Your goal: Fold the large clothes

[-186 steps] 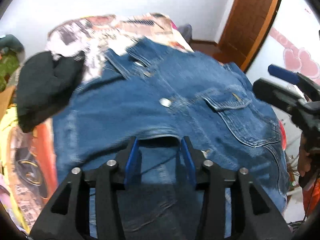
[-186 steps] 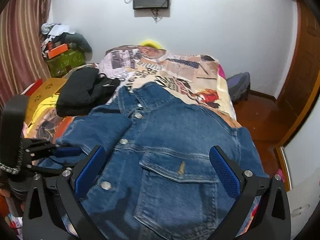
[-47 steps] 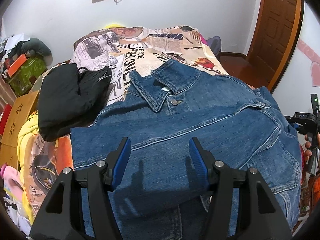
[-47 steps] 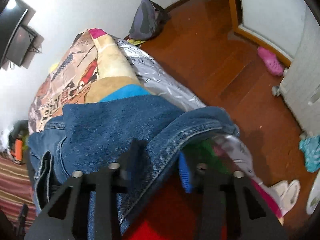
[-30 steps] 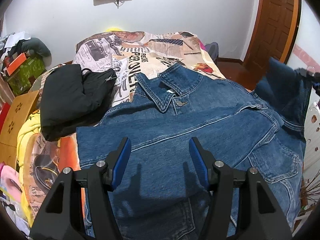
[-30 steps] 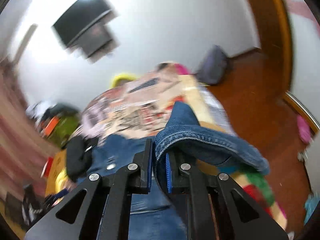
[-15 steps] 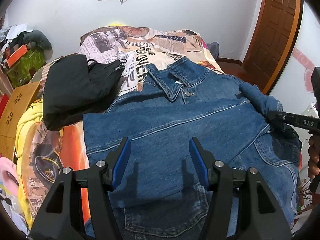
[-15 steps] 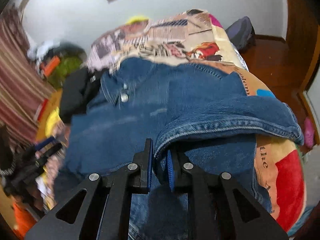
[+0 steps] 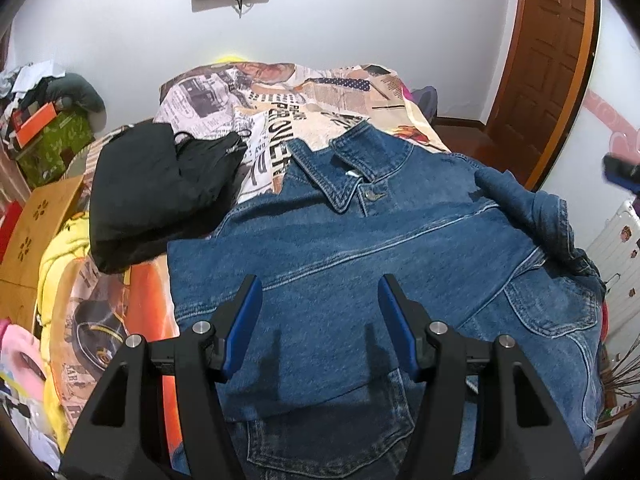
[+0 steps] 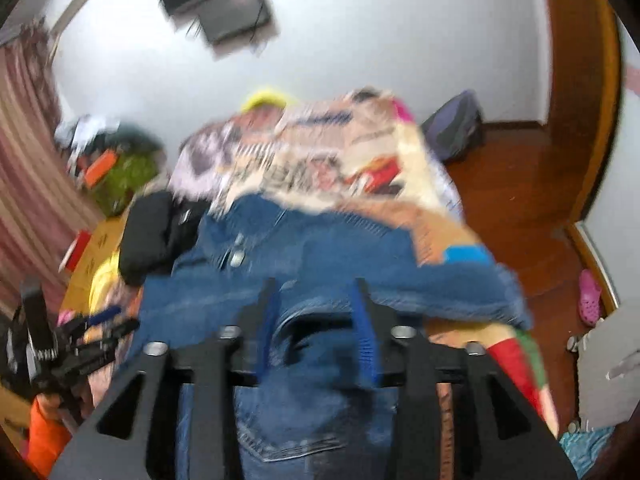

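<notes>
A blue denim jacket (image 9: 360,248) lies spread on the bed, collar toward the far wall, left side folded over the middle. Its right sleeve (image 9: 524,212) lies bunched across the right shoulder. My left gripper (image 9: 320,320) is open and empty, held above the jacket's lower middle. In the blurred right wrist view my right gripper (image 10: 318,320) is open and empty above the jacket (image 10: 304,280), with the sleeve (image 10: 460,288) lying loose ahead of it to the right. The right gripper's tip (image 9: 620,170) shows at the left wrist view's right edge.
A black garment (image 9: 156,188) lies left of the jacket on the newspaper-print bedspread (image 9: 280,108). Yellow clothes (image 9: 60,248) and boxes (image 9: 32,220) crowd the bed's left side. A wooden door (image 9: 548,60) and bare floor (image 10: 520,184) are to the right.
My right gripper has let go of the sleeve, opened and pulled back; the sleeve now rests on the jacket's right shoulder. My left gripper has stayed open over the jacket.
</notes>
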Demonstrator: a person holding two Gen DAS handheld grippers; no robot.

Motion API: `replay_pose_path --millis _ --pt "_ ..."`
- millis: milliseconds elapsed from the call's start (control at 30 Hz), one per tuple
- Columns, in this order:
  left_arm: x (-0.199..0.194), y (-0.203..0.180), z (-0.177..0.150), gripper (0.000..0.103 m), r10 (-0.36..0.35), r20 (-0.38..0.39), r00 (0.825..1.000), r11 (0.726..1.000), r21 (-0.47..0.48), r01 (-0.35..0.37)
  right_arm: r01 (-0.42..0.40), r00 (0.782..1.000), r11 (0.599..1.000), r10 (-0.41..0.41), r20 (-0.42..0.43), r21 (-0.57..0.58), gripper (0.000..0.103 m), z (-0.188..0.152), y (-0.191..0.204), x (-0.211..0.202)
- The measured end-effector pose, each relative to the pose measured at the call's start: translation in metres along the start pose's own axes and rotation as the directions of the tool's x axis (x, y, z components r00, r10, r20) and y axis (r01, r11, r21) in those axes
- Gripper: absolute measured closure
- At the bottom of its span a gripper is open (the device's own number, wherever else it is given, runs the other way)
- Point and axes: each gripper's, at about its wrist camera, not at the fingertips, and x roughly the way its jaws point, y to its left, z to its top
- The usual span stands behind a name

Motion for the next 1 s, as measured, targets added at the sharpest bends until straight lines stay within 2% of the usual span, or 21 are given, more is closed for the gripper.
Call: replay_pose_path --millis 100,267,400,467,533,667,800,933,967,1000 --pt "-0.002 -0.005 0.005 0.044 -0.002 0.011 1.0 1.0 0.003 0.002 0.051 0.995 0.996 -0.057 0.078 0.079 0.039 0.005 -0.021 -0.013" --pt "-0.002 -0.012 0.014 0.044 -0.013 0.025 1.0 1.0 0.003 0.012 0.112 0.99 0.972 -0.127 0.06 0.206 0.037 0.004 -0.056 0.002" --pt "0.0 -0.017 0.018 0.044 -0.015 0.028 0.999 1.0 -0.003 0.015 0.174 0.984 0.935 -0.174 -0.028 0.309 0.037 -0.007 -0.087 0.036" --pt "0.003 -0.017 0.019 0.044 -0.017 0.023 1.0 1.0 -0.011 0.017 0.16 0.987 0.915 -0.142 -0.075 0.37 0.037 -0.015 -0.099 0.052" --pt "0.007 -0.018 0.019 0.044 -0.017 0.011 1.0 1.0 -0.02 0.017 0.117 0.991 0.891 -0.074 -0.114 0.439 0.037 -0.022 -0.112 0.067" --pt "0.016 -0.017 0.018 0.044 -0.01 -0.015 1.0 1.0 -0.027 0.01 0.081 0.984 0.827 0.023 -0.177 0.557 0.037 -0.036 -0.134 0.089" --pt "0.02 -0.016 0.016 0.044 -0.01 -0.028 1.0 0.999 -0.033 0.009 0.046 0.98 0.773 0.089 -0.179 0.633 0.037 -0.041 -0.147 0.105" --pt "0.022 -0.015 0.014 0.044 -0.004 -0.031 1.0 0.999 -0.037 0.003 0.04 0.98 0.757 0.099 -0.175 0.652 0.037 -0.038 -0.153 0.114" --pt "0.022 -0.014 0.014 0.044 -0.003 -0.031 1.0 0.999 -0.037 0.002 0.041 0.98 0.762 0.097 -0.175 0.647 0.043 -0.037 -0.153 0.112" --pt "0.022 -0.014 0.014 0.044 -0.001 -0.031 1.0 0.999 -0.037 0.0 0.033 0.98 0.771 0.101 -0.172 0.636 0.056 -0.035 -0.151 0.111"
